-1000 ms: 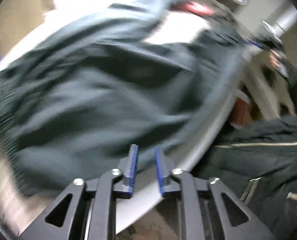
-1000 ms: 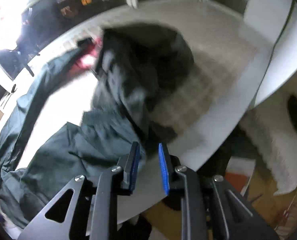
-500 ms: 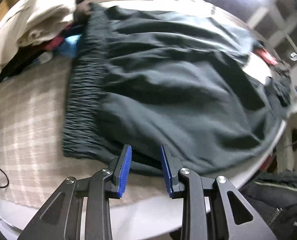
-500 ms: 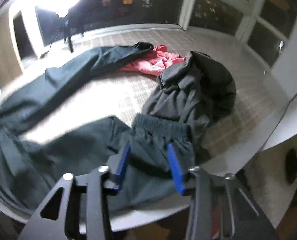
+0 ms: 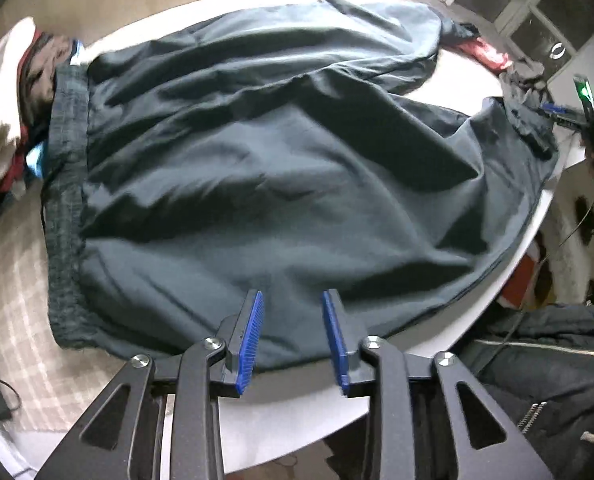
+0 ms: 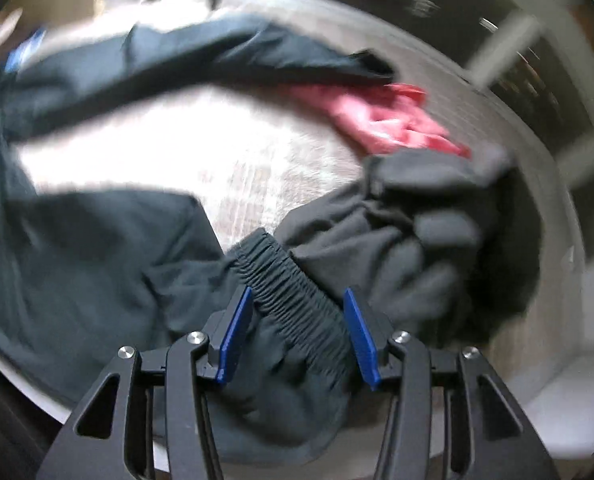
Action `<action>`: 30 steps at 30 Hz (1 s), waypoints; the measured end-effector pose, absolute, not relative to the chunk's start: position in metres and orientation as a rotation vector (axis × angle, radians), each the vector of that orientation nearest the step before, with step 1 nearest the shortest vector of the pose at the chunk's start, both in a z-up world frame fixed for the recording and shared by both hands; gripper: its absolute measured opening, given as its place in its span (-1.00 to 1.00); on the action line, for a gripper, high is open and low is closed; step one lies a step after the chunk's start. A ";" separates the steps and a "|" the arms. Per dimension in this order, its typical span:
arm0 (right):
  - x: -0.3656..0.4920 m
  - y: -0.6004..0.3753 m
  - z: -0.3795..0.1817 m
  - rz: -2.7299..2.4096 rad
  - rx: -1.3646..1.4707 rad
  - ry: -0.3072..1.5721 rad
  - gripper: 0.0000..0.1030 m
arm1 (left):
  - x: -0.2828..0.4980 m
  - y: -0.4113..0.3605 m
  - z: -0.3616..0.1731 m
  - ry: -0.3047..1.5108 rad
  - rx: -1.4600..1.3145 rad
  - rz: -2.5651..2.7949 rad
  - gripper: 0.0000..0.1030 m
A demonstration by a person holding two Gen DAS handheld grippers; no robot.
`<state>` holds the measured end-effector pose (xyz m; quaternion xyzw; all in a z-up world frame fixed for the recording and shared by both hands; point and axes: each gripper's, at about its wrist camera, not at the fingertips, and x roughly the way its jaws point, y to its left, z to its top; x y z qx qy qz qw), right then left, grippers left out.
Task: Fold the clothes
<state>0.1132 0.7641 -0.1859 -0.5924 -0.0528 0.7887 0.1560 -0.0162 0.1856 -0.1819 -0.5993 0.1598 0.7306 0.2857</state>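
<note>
Dark green trousers (image 5: 257, 168) lie spread across the round table, elastic waistband (image 5: 67, 208) at the left, legs running right. My left gripper (image 5: 293, 336) is open and empty, hovering over the trousers' near edge. In the right wrist view my right gripper (image 6: 297, 332) is open, its blue pads either side of the gathered elastic cuff (image 6: 285, 284) of one trouser leg, not closed on it. The other leg (image 6: 201, 56) stretches across the far side of the table.
A grey garment (image 6: 425, 240) is bunched beside the cuff, with a pink-red one (image 6: 393, 120) behind it. A pile of white and red clothes (image 5: 5, 112) sits at the table's left. A black jacket (image 5: 557, 380) hangs beyond the table edge (image 5: 377, 396) at the right.
Both grippers have opened wider. The left moved over the trousers' near edge. The right swung down and closer to the trouser cuff, which now lies between its pads.
</note>
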 end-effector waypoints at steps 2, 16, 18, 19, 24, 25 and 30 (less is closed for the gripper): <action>0.107 0.766 -0.198 2.307 -1.769 -0.170 -0.09 | -0.019 0.192 -0.184 0.416 -1.616 1.953 -0.43; 0.154 0.746 -0.140 2.395 -1.475 0.051 -0.48 | -0.010 0.207 -0.208 0.418 -1.652 1.939 -0.43; 0.176 0.758 -0.121 2.296 -1.327 0.162 -0.48 | -0.011 0.205 -0.210 0.383 -1.639 1.938 -0.43; 0.187 0.767 -0.117 2.244 -1.277 0.223 -0.48 | -0.012 0.204 -0.212 0.369 -1.636 1.937 -0.43; 0.203 0.814 -0.143 1.945 -1.308 0.252 -0.42 | -0.014 0.205 -0.215 0.361 -1.626 1.939 -0.43; 0.200 0.818 -0.151 1.919 -1.367 0.255 -0.42 | -0.013 0.206 -0.212 0.368 -1.616 1.935 -0.43; 0.213 0.818 -0.110 1.967 -1.331 0.259 -0.06 | -0.004 0.197 -0.177 0.406 -1.544 1.947 -0.43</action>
